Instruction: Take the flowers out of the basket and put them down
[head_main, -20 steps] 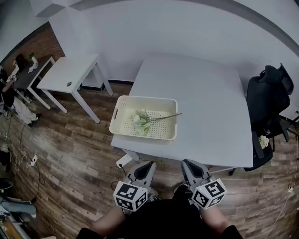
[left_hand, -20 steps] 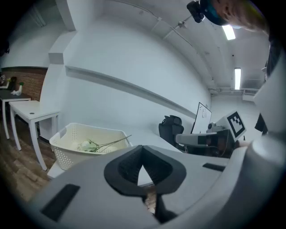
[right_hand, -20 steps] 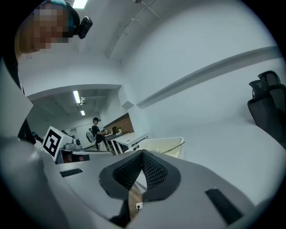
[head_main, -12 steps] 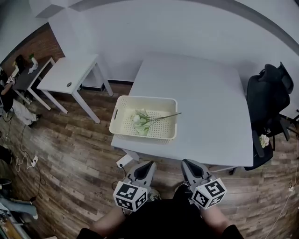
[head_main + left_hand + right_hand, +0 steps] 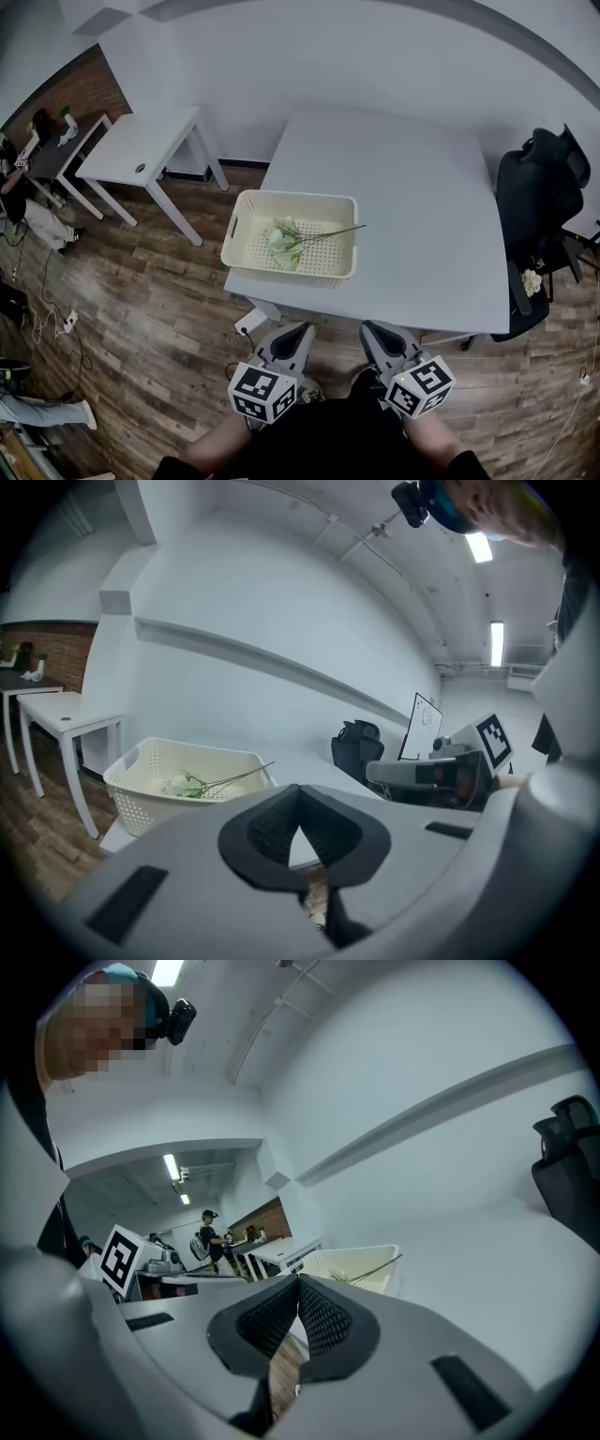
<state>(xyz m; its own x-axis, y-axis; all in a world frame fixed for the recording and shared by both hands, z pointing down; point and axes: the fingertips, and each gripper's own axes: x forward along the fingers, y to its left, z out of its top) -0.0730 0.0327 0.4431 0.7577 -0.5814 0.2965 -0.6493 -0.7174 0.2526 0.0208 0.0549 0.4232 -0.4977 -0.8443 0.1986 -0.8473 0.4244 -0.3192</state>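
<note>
A cream perforated basket (image 5: pixel 246 214) stands at the near left corner of the big white table (image 5: pixel 422 216). White flowers with green leaves (image 5: pixel 282 241) lie inside it, their thin stem reaching over the right rim. The basket (image 5: pixel 150 775) and flowers (image 5: pixel 187 785) also show in the left gripper view, and the basket (image 5: pixel 361 1265) in the right gripper view. My left gripper (image 5: pixel 292 335) and right gripper (image 5: pixel 374 335) hang side by side below the table's front edge, short of the basket. Both are shut with nothing between the jaws.
A small white side table (image 5: pixel 141 145) stands to the left on the wooden floor. A black office chair (image 5: pixel 539 225) is at the table's right edge. A white plug box (image 5: pixel 248 323) lies on the floor under the table's corner. People stand at far left.
The grippers have hardly moved. A person at the far left edge has shifted across the floor.
</note>
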